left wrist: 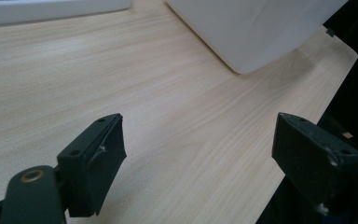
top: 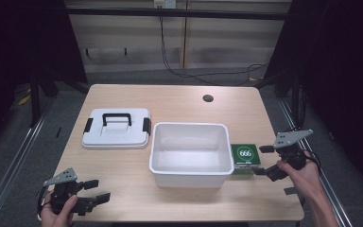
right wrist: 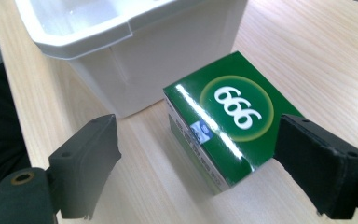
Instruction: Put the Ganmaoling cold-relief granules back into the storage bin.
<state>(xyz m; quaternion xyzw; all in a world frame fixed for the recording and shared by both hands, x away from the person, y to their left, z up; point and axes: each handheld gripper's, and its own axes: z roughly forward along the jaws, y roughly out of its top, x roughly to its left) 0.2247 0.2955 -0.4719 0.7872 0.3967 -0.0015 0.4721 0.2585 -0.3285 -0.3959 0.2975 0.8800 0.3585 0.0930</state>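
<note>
Our right gripper (top: 266,160) sits at the right edge of the table (top: 179,97), its two matte black jaws spread wide with nothing pinched between them. In the right gripper view we see those blocky jaws (right wrist: 196,163) flanking a green box (right wrist: 228,123), one jaw out to each side and neither pressed against it. We read the box as glossy printed card, squarish and flat, with a pale ring and white "666" on top and a white strip with small print along one side. In the high view the green box (top: 246,157) lies flat on the wood just beside the right wall of a white bin (top: 190,174), so close that we cannot tell whether they touch.

We see the bin as smooth moulded plastic, rectangular with rounded corners and a rolled rim. Left of it rests a white lid (top: 117,128), flat, with a black carry handle and black side clips.

Our left gripper (top: 98,191) is at the near left corner, its jaws likewise apart over bare tabletop (left wrist: 186,163). We note the table's pale wood-grain laminate, fine straight streaks, and a round cable hole (top: 208,98) near the far edge.
</note>
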